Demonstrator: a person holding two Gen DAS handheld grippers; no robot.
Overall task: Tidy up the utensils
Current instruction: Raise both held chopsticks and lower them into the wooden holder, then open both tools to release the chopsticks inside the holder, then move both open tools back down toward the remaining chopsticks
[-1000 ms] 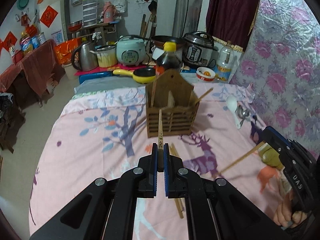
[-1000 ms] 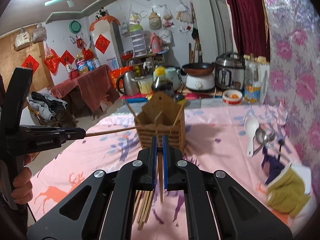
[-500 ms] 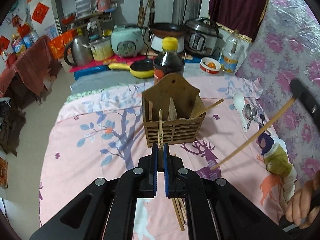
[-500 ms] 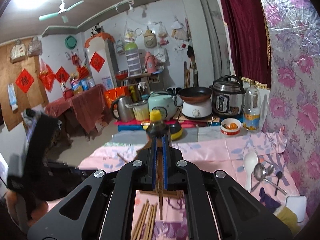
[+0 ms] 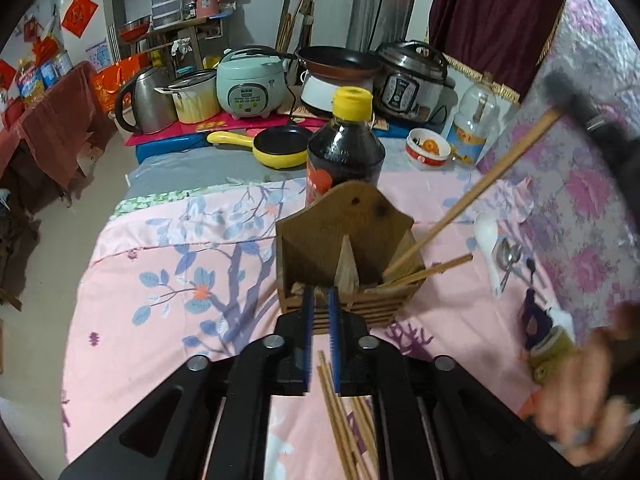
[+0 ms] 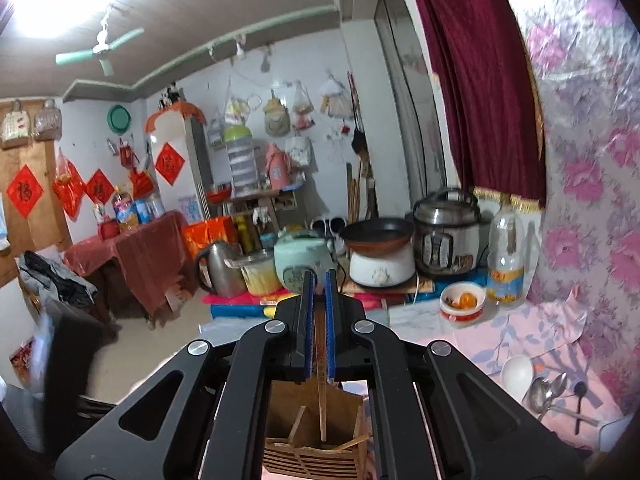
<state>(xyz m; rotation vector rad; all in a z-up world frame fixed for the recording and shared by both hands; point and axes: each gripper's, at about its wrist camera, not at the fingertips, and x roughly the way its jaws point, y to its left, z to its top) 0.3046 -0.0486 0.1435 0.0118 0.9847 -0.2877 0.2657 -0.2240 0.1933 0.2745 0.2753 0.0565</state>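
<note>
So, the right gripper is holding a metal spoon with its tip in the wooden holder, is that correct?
Not quite: the right gripper holds a wooden chopstick, not a metal spoon. Its tip is indeed in the wooden holder, as the left wrist view shows.

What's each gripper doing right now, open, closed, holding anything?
Left gripper: slightly open, nothing between its fingers, just in front of the wooden holder.
Right gripper: closed on a chopstick hanging down into the holder.

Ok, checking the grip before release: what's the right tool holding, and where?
The right tool pinches a wooden chopstick near its top end; the lower tip dips into the wooden holder.
</note>
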